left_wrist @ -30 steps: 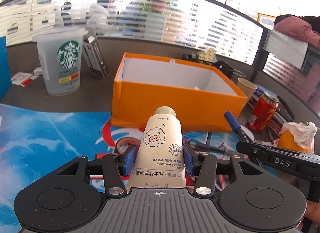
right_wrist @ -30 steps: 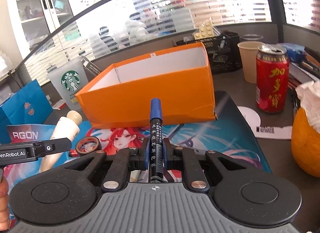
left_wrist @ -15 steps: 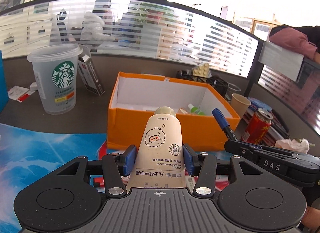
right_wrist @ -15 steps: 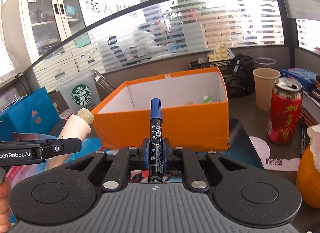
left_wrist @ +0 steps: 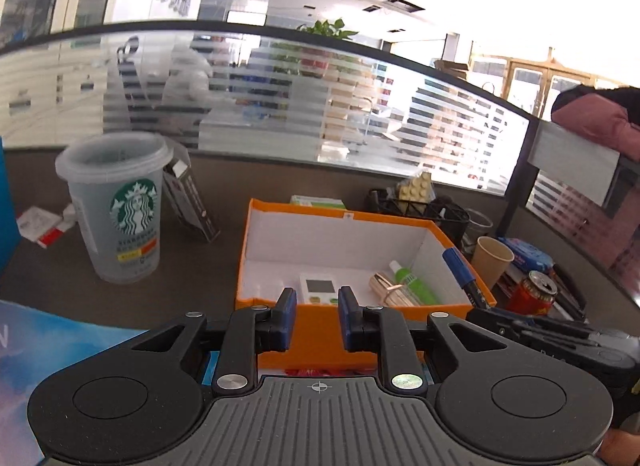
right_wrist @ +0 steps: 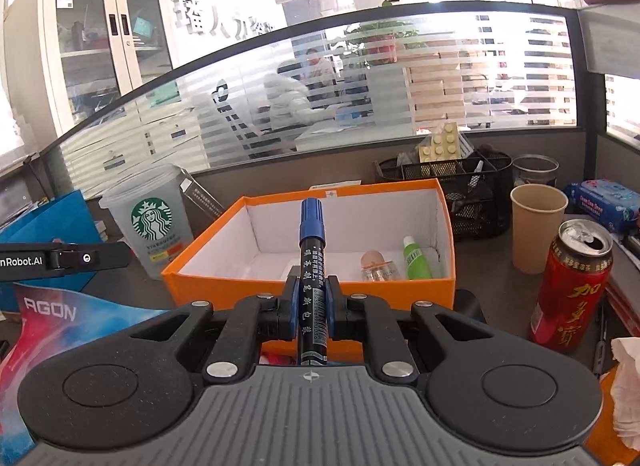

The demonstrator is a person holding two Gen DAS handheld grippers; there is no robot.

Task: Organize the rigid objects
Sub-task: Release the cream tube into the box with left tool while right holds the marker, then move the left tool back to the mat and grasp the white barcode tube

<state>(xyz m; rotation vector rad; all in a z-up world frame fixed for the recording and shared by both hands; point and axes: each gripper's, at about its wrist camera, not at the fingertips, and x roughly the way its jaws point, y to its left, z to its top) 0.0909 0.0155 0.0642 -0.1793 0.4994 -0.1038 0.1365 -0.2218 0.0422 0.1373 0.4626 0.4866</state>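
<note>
An orange box (left_wrist: 360,221) with white inner walls stands ahead on the desk. Inside lie a white device (left_wrist: 318,288), a bundle of wooden sticks (left_wrist: 394,290) and a green bottle (left_wrist: 412,282). My left gripper (left_wrist: 318,320) hangs just before the box's near wall. Its jaws are closing with nothing between the blue pads, and a gap shows. The hand cream tube is in neither view. My right gripper (right_wrist: 312,306) is shut on a black marker (right_wrist: 312,262) with a blue cap, which points over the near wall of the box (right_wrist: 200,258).
A Starbucks cup (left_wrist: 120,209) stands left of the box. A paper cup (right_wrist: 536,225), a red can (right_wrist: 572,286) and a black mesh organiser (right_wrist: 452,181) crowd the right. A blue printed mat (left_wrist: 48,346) covers the near desk.
The hand cream tube has left my left gripper and its pads have drawn closer together. Both grippers rose and came nearer the box, so its inside now shows.
</note>
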